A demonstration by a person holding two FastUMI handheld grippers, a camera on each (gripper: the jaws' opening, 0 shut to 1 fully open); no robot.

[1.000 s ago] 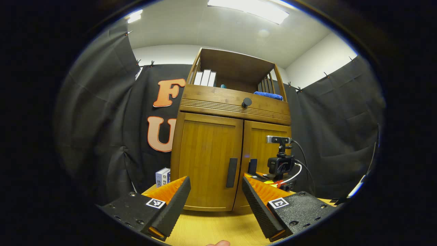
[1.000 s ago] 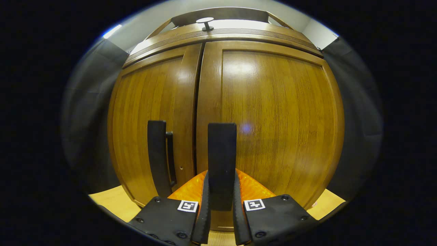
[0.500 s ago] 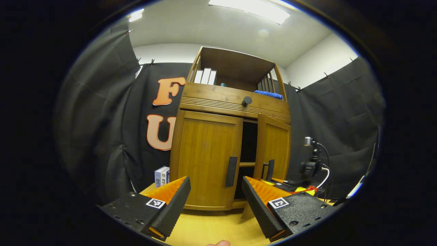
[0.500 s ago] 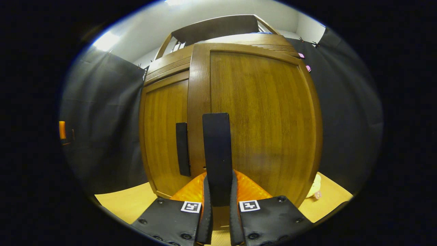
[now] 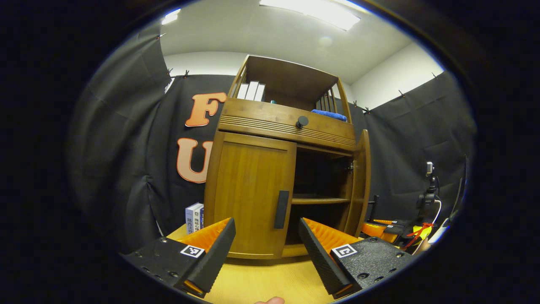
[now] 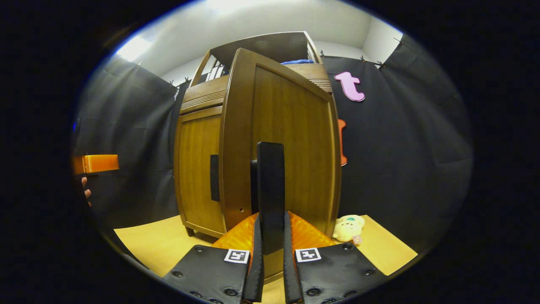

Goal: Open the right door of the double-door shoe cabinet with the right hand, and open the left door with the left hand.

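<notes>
Standing open, right door [image 5: 362, 181], bare shelf [image 5: 317, 201]

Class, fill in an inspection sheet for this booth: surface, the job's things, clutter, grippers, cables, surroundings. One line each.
Surface: yellow wooden tabletop, bare in front of the cabinet.
Job's things: brown wooden double-door shoe cabinet; right door swung wide open, left door shut, its black bar handle untouched.
Clutter: yellow plush toy on the table beside the cabinet; white-and-blue box at its other side; blue cloth and pale books on the top shelf.
Grippers: left hand-held gripper open, short of the left door; right hand-held gripper shut on the right door's black handle.
Cables: white and black leads at the far gripper's camera.
Surroundings: black cloth walls, white ceiling with light panel.
</notes>
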